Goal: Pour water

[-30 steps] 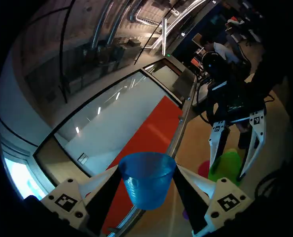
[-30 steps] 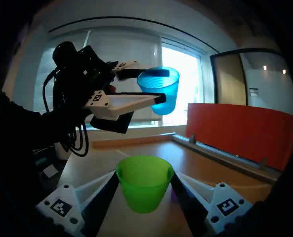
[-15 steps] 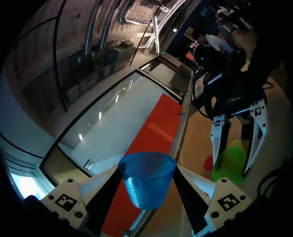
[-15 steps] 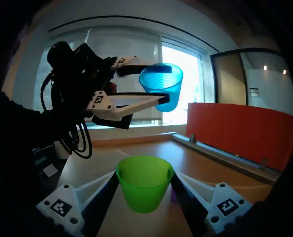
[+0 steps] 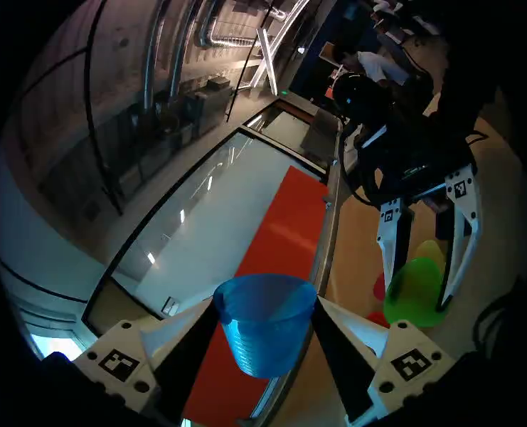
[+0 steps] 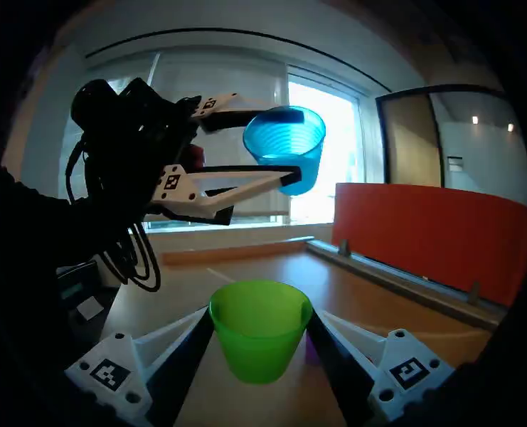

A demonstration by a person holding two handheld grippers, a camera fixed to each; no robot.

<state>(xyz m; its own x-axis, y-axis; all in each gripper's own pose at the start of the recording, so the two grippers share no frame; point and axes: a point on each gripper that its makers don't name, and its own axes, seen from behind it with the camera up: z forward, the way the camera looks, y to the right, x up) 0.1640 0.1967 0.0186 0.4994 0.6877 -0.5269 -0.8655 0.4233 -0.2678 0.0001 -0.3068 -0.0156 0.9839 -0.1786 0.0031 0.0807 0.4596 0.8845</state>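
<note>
Free air lies between the raised blue plastic cup and the green plastic cup; an orange flat panel walls one side.

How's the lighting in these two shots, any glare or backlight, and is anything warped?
Right gripper view: the bright window backlights the blue cup, the sleeve at left is nearly black, the green cup is sharp and evenly lit. Left gripper view: small light glints dot the glass wall, whose frame the fisheye bows.
</note>
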